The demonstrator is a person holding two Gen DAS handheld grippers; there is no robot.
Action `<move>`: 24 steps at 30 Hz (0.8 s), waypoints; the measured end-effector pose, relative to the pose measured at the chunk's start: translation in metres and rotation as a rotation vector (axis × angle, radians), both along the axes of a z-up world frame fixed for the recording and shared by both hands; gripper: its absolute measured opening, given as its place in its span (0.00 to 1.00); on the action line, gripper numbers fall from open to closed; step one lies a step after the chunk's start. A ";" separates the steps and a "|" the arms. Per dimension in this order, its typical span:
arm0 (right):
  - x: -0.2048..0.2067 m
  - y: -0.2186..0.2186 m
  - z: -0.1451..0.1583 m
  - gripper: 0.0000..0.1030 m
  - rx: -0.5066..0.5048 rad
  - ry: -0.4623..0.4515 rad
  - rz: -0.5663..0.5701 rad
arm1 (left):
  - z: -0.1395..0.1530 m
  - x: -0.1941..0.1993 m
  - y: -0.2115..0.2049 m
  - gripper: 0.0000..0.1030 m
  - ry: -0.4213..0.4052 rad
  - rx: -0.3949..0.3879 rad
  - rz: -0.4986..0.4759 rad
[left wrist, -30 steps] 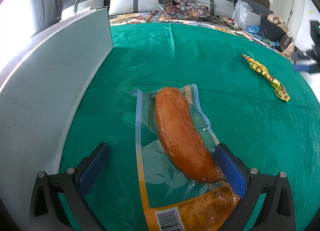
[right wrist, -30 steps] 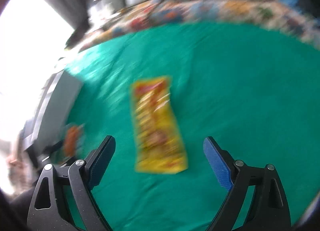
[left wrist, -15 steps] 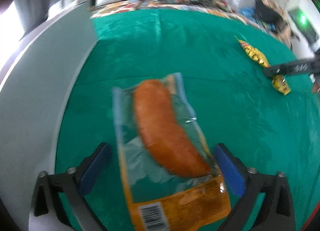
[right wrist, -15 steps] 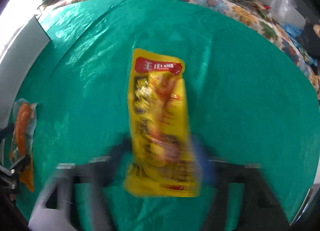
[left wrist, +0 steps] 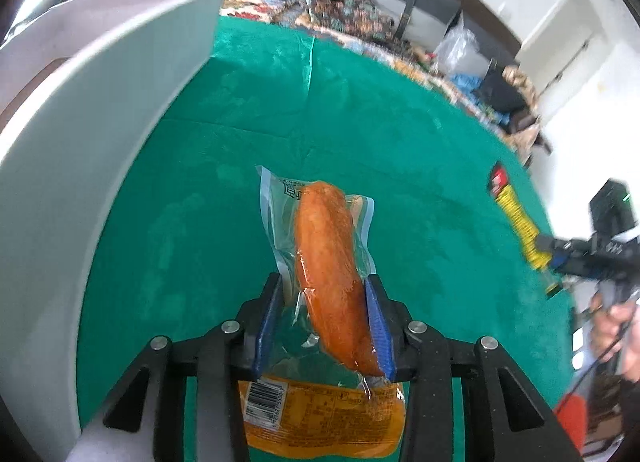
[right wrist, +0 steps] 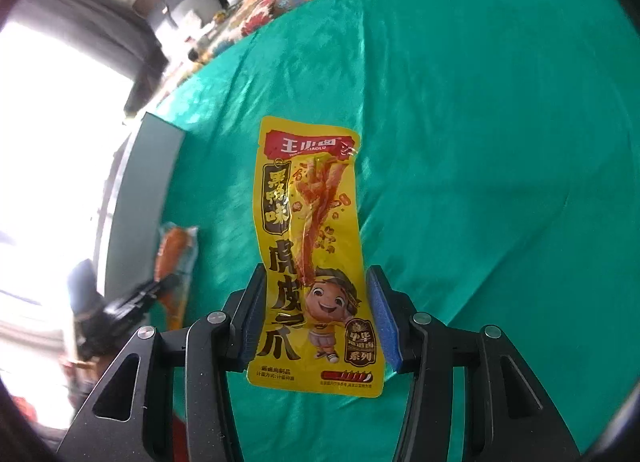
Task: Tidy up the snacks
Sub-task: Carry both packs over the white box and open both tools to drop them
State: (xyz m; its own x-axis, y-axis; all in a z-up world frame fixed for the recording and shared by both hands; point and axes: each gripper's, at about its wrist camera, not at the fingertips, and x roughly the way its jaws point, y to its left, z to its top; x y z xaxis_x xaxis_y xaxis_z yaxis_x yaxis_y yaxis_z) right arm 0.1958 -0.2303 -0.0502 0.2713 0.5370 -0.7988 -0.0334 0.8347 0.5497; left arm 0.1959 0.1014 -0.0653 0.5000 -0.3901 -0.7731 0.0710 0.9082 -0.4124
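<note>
L grip [left wrist: 325, 326] squeezes sausage pack [left wrist: 325, 262] by its sides so it won't slip | R grip [right wrist: 316, 314] pinches yellow snack bag [right wrist: 310, 246] | both up off green cloth [left wrist: 224, 190], near white box [left wrist: 92, 142] to sort

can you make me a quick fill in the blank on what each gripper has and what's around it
1. The left gripper is shut on a clear packet holding an ______ sausage.
2. The right gripper is shut on a ______ snack packet with a cartoon child on it.
3. Both packets are over a ______ cloth.
4. The white box wall stands to the ______ of the sausage in the left wrist view.

Missing words: orange; yellow; green; left
</note>
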 end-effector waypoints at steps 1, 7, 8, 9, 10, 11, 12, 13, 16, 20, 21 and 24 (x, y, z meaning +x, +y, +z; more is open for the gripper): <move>-0.005 0.001 0.001 0.49 0.023 0.003 0.001 | 0.009 -0.009 0.005 0.39 -0.014 -0.029 0.014; -0.015 0.065 0.042 0.49 0.169 -0.038 0.060 | 0.080 -0.048 0.062 0.39 -0.136 -0.184 0.119; -0.014 0.083 0.052 0.49 0.191 -0.056 0.081 | 0.093 -0.053 0.075 0.39 -0.160 -0.188 0.137; -0.011 0.104 0.065 0.49 0.214 -0.076 0.106 | 0.110 -0.061 0.094 0.39 -0.190 -0.183 0.164; -0.008 0.127 0.077 0.49 0.237 -0.093 0.133 | 0.121 -0.064 0.110 0.39 -0.207 -0.174 0.184; -0.005 0.149 0.089 0.50 0.262 -0.108 0.161 | 0.130 -0.068 0.126 0.39 -0.218 -0.163 0.204; -0.002 0.176 0.101 0.50 0.288 -0.123 0.196 | 0.140 -0.074 0.147 0.39 -0.226 -0.139 0.232; -0.001 0.199 0.110 0.50 0.307 -0.134 0.228 | 0.144 -0.075 0.161 0.39 -0.229 -0.111 0.252; 0.001 0.292 0.133 0.50 0.339 -0.168 0.336 | 0.144 -0.085 0.209 0.39 -0.201 0.016 0.339; -0.004 0.382 0.129 0.51 0.323 -0.176 0.427 | 0.115 -0.093 0.251 0.54 -0.104 0.178 0.423; -0.006 0.400 0.124 0.53 0.314 -0.178 0.445 | 0.108 -0.096 0.256 0.56 -0.082 0.208 0.440; -0.012 0.441 0.097 0.67 0.240 -0.197 0.478 | 0.093 -0.107 0.262 0.64 -0.052 0.269 0.474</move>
State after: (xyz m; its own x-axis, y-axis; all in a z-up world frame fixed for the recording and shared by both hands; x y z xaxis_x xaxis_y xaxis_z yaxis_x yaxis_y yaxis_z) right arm 0.1833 0.2105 0.0469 0.0847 0.7966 -0.5986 -0.4977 0.5542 0.6671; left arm 0.0892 0.3636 0.0273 0.6132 0.0954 -0.7841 -0.3572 0.9189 -0.1675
